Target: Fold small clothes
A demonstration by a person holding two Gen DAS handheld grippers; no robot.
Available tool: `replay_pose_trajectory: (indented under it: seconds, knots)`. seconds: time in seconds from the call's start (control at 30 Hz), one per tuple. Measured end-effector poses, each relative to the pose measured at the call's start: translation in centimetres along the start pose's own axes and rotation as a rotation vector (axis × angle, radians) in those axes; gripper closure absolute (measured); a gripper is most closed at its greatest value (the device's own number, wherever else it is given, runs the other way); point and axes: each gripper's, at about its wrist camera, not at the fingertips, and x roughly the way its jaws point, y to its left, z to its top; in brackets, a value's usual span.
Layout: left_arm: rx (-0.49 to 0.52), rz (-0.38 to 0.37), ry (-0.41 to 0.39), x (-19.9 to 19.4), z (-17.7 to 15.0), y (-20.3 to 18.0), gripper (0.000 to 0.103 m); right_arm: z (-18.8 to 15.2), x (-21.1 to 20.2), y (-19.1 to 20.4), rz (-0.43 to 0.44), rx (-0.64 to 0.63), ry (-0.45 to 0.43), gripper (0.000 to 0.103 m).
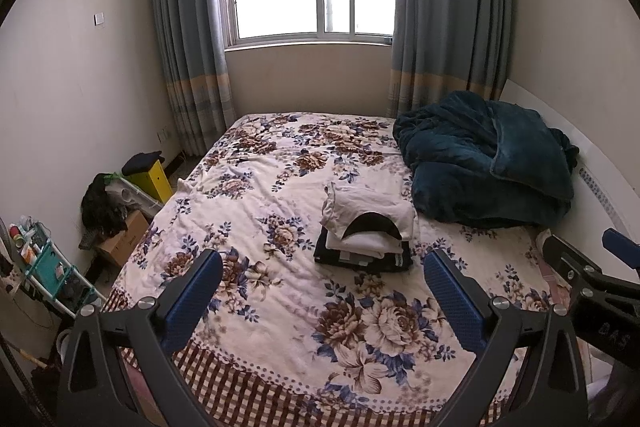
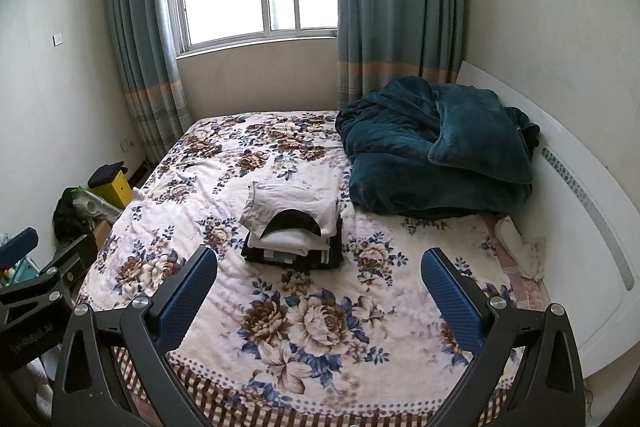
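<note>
Floor clutter: a yellow box (image 1: 154, 179), a cardboard box (image 1: 124, 239) and dark bags sit on the floor off the bed's left edge.
Bed (image 1: 256, 203): floral cover, brown checked border along the near edge.
My left gripper (image 1: 322, 277): jaws spread wide, nothing between the blue pads; I hang above the near edge of the bed.
Folded clothes (image 1: 366, 227): one neat stack near the middle of the bed, a white shirt with a dark collar on top, white pieces under it, black at the bottom.
My right gripper (image 2: 320, 277): jaws equally wide apart, holding nothing, above the near edge.
Blanket (image 2: 436, 151): a dark teal heap at the far right corner, just beside the stack but apart from it.
Headboard (image 2: 580, 211): white, along the bed's right edge.
</note>
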Motion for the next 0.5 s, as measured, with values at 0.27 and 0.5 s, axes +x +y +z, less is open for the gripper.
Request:
replay_pose_trajectory:
  seconds: [0.27,0.5]
  knots:
    - [0.0,0.008,-0.001,-0.19,-0.26,-0.23,0.0,-0.14,-0.07,0.19,-0.002,0.001,-0.002,0.0]
    - [0.001,0.006,-0.003,-0.11,-0.37,-0.33,0.0,-0.3,-0.11,0.35,-0.002,0.001,-0.003,0.0]
